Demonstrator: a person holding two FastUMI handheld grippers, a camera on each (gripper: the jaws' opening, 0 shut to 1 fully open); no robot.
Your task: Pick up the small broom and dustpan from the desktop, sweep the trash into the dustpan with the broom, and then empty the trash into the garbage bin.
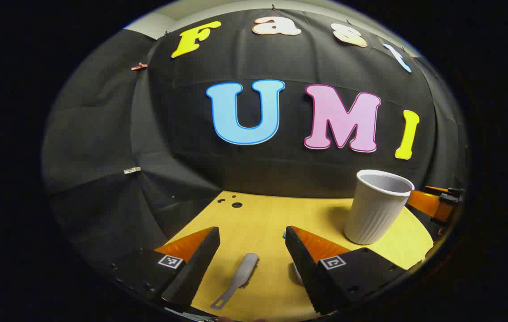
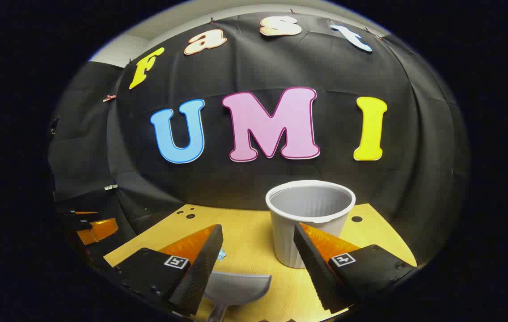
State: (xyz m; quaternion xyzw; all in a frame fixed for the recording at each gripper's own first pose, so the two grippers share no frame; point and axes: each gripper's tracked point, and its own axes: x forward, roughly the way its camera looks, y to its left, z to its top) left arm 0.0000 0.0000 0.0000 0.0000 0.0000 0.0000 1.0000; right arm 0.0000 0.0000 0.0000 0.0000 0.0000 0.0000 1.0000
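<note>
L hand-held gripper, in the left gripper view: fingers spread wide, released, nothing between them but bare counter & the broom; small grey broom lies flat on the wood btwn the two fingers, handle end toward the camera, head end pointing away, not touched by either finger; just inside the right-hand finger a small pale bit pokes out at its base, can't tell what it is; further right the white ribbed cup, i.e. the bin, stands upright on the counter, open mouth up, well apart from the broom; at far right edge, past the cup, the other hand-held gripper's fingers show in part.

R hand-held gripper, in the right gripper view: at far left edge the L gripper's fingers show in part, low by the counter's side; own fingers wide apart too, released, gripping nothing; by the left-hand finger a small crumpled scrap of trash sits on the counter; below it, btwn the fingers & near the camera, the grey dustpan lies on the wood, scoop facing away, handle running down out of sight; the cup stands upright just beyond, right of centre, its lower right side partly behind the right-hand finger; can't tell if finger & cup touch.
</note>
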